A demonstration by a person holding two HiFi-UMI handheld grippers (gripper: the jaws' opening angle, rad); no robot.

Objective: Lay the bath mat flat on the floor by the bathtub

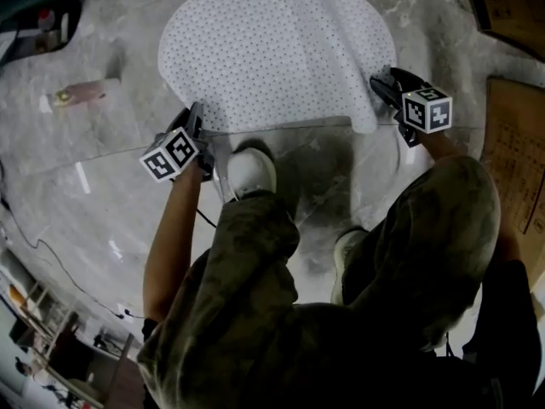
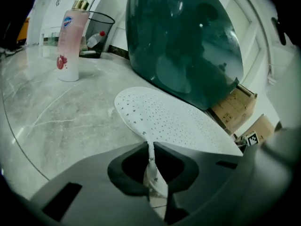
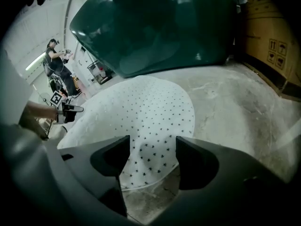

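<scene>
The white dotted bath mat (image 1: 272, 49) lies spread on the grey marble floor in front of the dark teal bathtub (image 2: 188, 41). My left gripper (image 1: 196, 120) is shut on the mat's near left corner. In the left gripper view the mat's thin edge (image 2: 151, 159) is pinched upright between the closed jaws of the gripper (image 2: 150, 147). My right gripper (image 1: 383, 88) is at the mat's near right corner. In the right gripper view its jaws (image 3: 153, 152) stand wide apart, with the mat (image 3: 150, 112) lying loose between and below them. The tub (image 3: 155, 22) rises just beyond the mat.
A pink bottle (image 2: 70, 41) stands on the floor to the left, with a black wire bin (image 2: 96, 32) behind it. Cardboard boxes (image 1: 511, 160) line the right side. The person's shoe (image 1: 251, 170) is close to the mat's near edge. A cable (image 1: 51, 262) runs across the floor at left.
</scene>
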